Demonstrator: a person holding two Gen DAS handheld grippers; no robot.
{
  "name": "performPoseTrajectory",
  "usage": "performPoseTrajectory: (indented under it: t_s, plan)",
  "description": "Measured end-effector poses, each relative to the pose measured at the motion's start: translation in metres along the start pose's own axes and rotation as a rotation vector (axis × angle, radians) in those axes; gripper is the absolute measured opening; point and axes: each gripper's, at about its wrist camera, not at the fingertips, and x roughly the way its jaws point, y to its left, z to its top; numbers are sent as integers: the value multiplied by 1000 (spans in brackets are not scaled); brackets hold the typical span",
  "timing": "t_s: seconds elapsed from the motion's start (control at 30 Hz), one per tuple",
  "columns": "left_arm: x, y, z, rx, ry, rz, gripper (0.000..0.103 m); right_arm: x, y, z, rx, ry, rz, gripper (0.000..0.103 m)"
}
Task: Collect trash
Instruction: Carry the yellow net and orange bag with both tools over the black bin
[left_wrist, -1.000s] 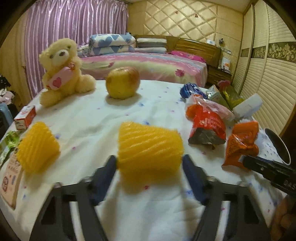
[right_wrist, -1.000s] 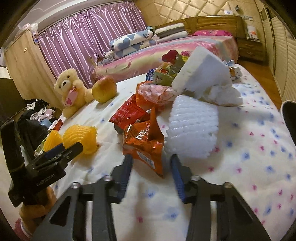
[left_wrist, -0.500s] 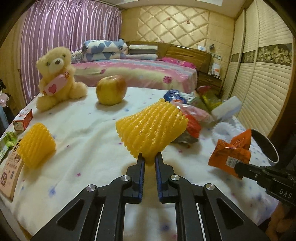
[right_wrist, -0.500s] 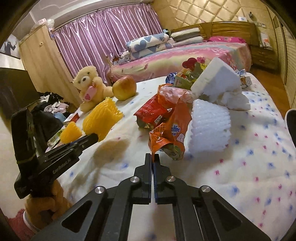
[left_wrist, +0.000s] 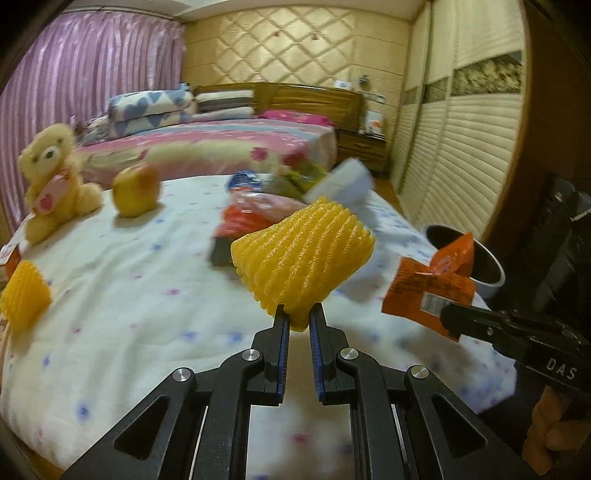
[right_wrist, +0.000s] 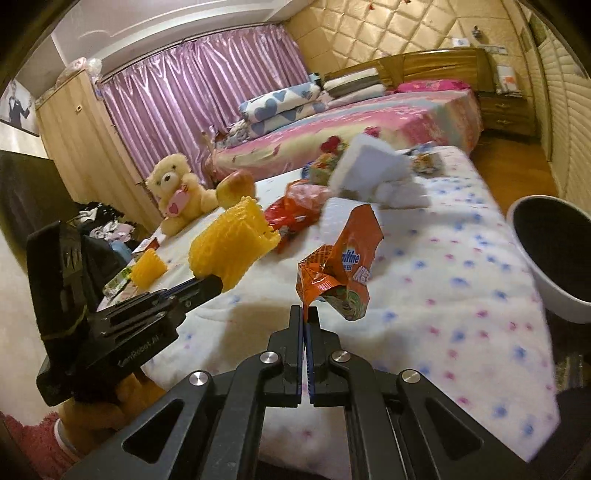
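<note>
My left gripper (left_wrist: 297, 314) is shut on a yellow foam fruit net (left_wrist: 303, 258), which hangs above the white cloth. That net (right_wrist: 229, 243) and the left gripper (right_wrist: 212, 286) also show at the left of the right wrist view. My right gripper (right_wrist: 306, 312) is shut on a corner of an orange snack wrapper (right_wrist: 340, 266), lifted off the cloth. The same wrapper (left_wrist: 430, 286) and right gripper (left_wrist: 448, 315) appear at the right of the left wrist view. A round bin (right_wrist: 532, 254) with a dark inside stands past the table's right edge.
On the spotted tablecloth (left_wrist: 147, 295) lie a second yellow net (left_wrist: 24, 295), an apple (left_wrist: 136, 188), a teddy bear (left_wrist: 51, 184), a small red box (left_wrist: 9, 258) and a heap of wrappers with a white foam block (right_wrist: 364, 166). A bed stands behind.
Both grippers closed, the left on the yellow net, the right on the orange wrapper, and lifted them off the cloth. Both views have swung right, bringing the bin closer.
</note>
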Motion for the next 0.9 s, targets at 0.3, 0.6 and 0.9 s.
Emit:
performPoseTrajectory:
  t_s: [0.3, 0.6, 0.9]
  plan:
    - [12, -37, 12, 99, 26, -89, 10, -34, -45, -6, 78, -49, -96, 1]
    - [39, -51, 28, 163, 84, -153, 10, -59, -91, -4, 148, -90, -189, 1]
    - [70, -66, 43, 222, 125, -184, 10, -68, -132, 0, 217, -99, -252, 1]
